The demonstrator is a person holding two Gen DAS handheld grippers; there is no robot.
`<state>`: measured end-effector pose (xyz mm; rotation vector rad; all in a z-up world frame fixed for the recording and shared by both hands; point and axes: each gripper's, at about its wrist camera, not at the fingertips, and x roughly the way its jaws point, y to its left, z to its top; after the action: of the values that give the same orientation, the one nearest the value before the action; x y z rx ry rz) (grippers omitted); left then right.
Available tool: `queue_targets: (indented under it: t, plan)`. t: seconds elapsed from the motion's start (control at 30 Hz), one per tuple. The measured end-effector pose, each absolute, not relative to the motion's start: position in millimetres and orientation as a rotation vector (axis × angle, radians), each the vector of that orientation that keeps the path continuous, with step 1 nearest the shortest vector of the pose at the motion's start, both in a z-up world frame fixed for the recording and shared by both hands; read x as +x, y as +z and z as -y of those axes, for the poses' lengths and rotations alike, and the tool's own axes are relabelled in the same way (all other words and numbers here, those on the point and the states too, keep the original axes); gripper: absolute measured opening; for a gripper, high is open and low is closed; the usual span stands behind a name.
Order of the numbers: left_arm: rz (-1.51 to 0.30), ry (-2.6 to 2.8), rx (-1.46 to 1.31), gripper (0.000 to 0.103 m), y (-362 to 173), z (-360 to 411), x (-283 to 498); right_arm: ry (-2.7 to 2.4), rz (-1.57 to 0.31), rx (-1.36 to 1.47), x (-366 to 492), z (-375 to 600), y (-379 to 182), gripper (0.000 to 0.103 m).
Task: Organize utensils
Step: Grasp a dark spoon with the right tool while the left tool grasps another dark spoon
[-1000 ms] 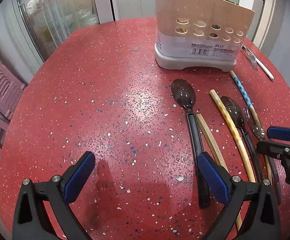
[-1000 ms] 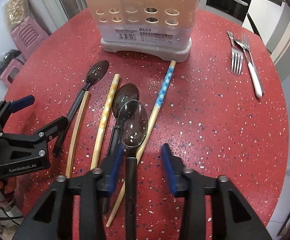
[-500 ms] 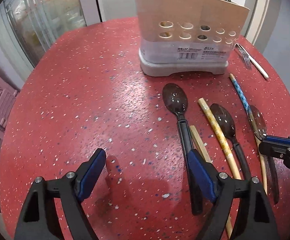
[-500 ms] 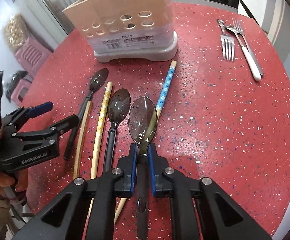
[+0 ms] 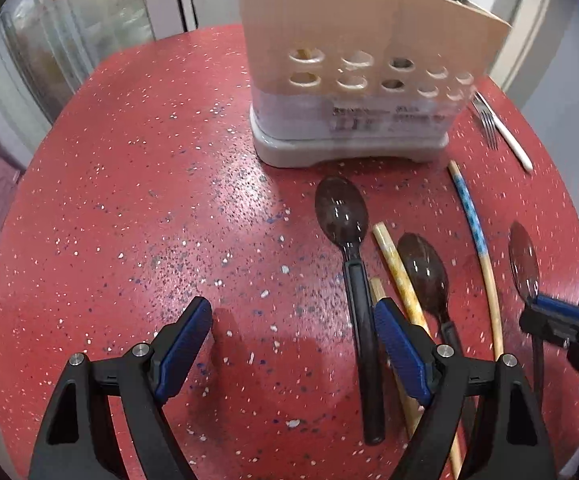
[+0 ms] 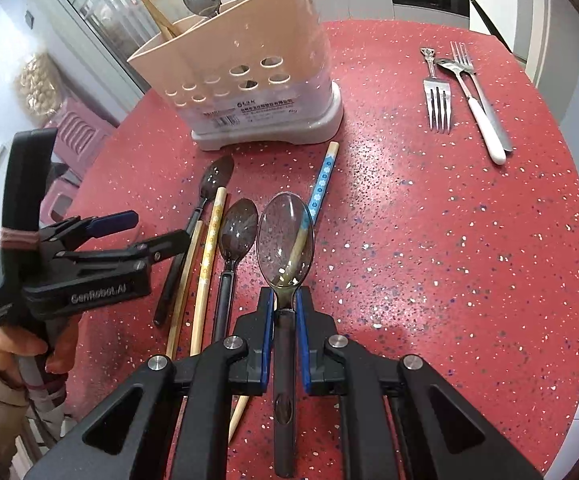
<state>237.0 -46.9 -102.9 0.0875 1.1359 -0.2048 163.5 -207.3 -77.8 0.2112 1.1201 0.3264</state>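
We start with the red speckled counter, round-edged and filling both views. At its far side stands the beige utensil holder, perforated with round holes and set on a pale grey base; a couple of spoon bowls and a wooden handle rise from its top in the right wrist view.

Our left tongs hang low over the counter with their blue pads spread wide, gripping nothing. The right-hand pad sits just above the handle of the leftmost dark spoon, though we cannot tell whether it touches. Our right tongs are clenched on the neck of a translucent smoky spoon, whose bowl points forward toward the holder and is lifted above the row of utensils; through it we see the chopstick beneath.

On the counter in front of the holder lie, side by side and roughly parallel, the leftmost dark spoon, a plain wooden chopstick, a yellow patterned chopstick, a second dark spoon and a blue-patterned chopstick.

Well apart to the right lie a metal fork, and beside it a white-handled fork with a small metal spoon touching it.
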Motion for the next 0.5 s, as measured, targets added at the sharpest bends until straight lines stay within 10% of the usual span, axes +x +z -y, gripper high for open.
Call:
queue_targets:
  t: [0.5]
  plan:
    - [-1.183, -0.199, 0.111, 0.101, -104.1, 60.1, 263.3, 0.331, -1.095, 0.225, 157.4, 217.9, -65.2, 0.012]
